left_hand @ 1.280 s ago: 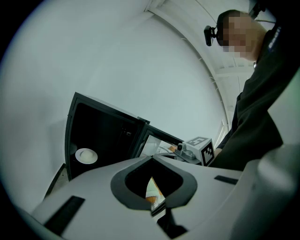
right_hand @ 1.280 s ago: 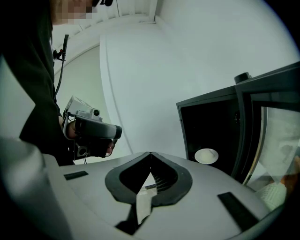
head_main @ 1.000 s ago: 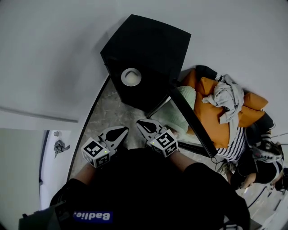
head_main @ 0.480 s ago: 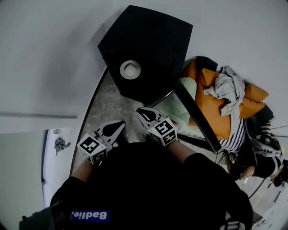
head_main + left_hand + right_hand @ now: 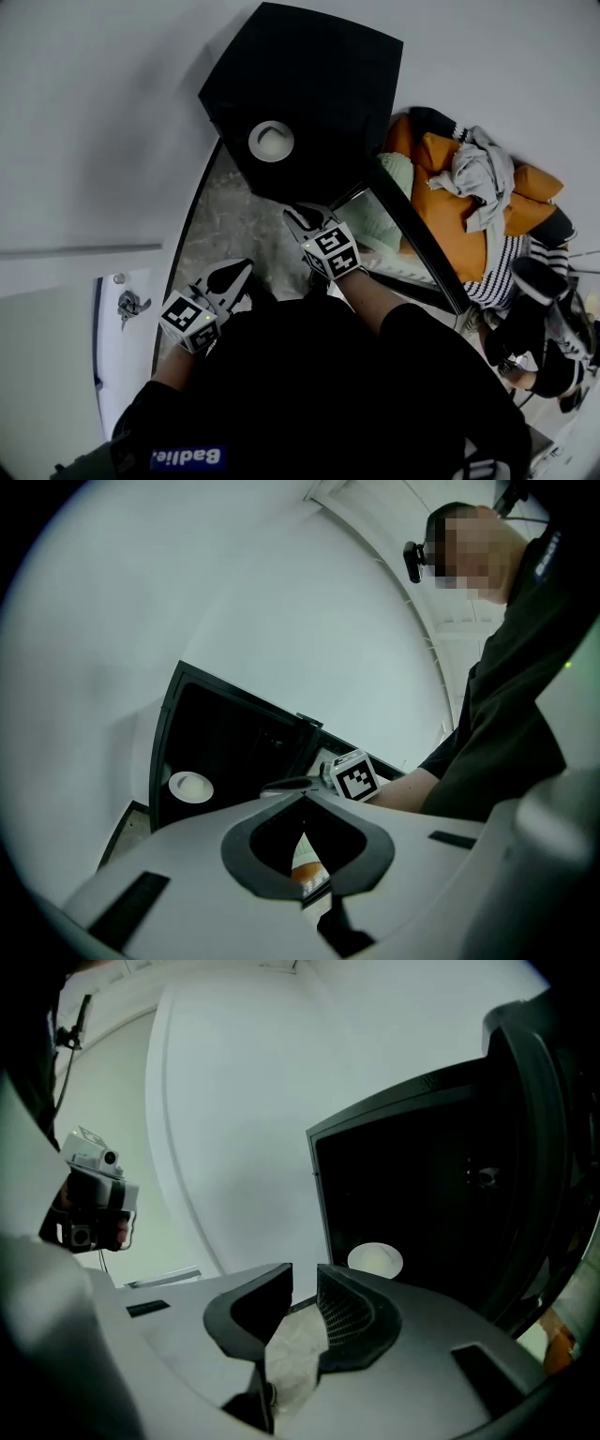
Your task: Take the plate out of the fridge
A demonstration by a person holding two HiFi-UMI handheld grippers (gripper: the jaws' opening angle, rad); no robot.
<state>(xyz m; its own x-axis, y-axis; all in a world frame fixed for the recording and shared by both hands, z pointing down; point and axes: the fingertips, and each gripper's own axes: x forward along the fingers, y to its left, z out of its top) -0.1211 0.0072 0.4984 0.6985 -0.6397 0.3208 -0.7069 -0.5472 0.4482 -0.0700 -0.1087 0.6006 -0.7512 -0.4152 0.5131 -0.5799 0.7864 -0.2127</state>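
Observation:
The white plate lies inside the open black fridge, low on its left side. It also shows as a pale disc in the right gripper view, plate, and in the left gripper view, plate. My right gripper is at the fridge's front edge, short of the plate. Its jaws have just been opening and stand a little apart around nothing, right gripper. My left gripper hangs back over the floor, its jaws meeting at the tips, left gripper.
The fridge's glass door stands swung open to the right. Beyond it lie an orange cushion and a heap of clothes. A white wall runs along the left. A hand with a small camera is off to the left.
My right gripper has moved forward to the fridge's opening, and its jaws have parted slightly. My left gripper has drifted back and to the left.

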